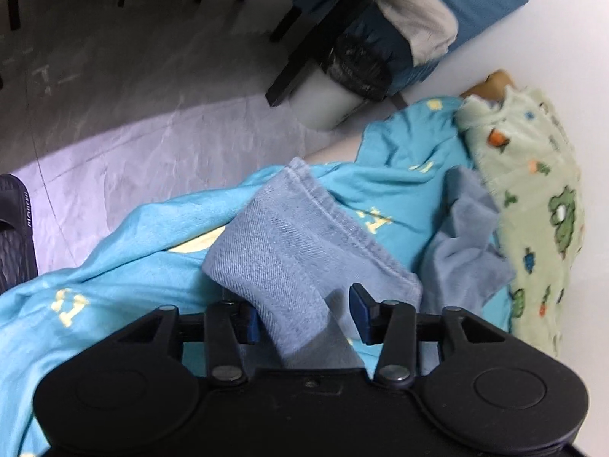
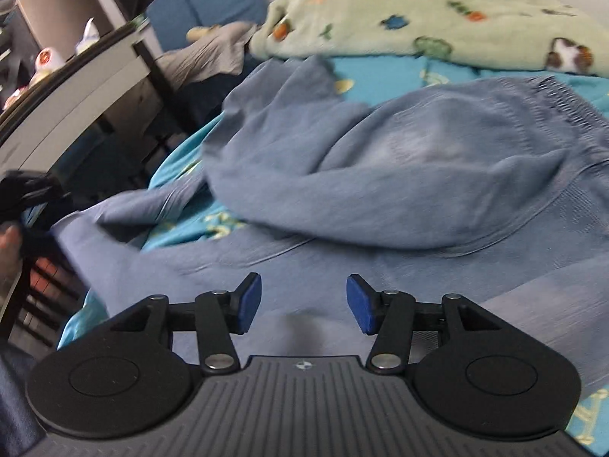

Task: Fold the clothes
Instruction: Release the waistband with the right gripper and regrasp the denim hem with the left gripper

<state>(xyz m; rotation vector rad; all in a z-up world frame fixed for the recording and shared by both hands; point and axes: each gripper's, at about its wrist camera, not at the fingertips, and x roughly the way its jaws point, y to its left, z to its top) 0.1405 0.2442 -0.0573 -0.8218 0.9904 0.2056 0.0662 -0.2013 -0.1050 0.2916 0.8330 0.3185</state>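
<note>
Jeans (image 2: 380, 175) sprawl on the turquoise sheet (image 1: 114, 236): right gripper (image 2: 303, 302) hovers above them, fingers wide; left gripper (image 1: 304, 314), fingers parted, has a hemmed leg between them; past them, the green blanket (image 2: 437, 11).

Left wrist view close above the bed's edge, facing floor and bin, right wrist view low across the bed, both sharing blue trousers (image 1: 304, 236), green blanket (image 2: 437, 11).
</note>
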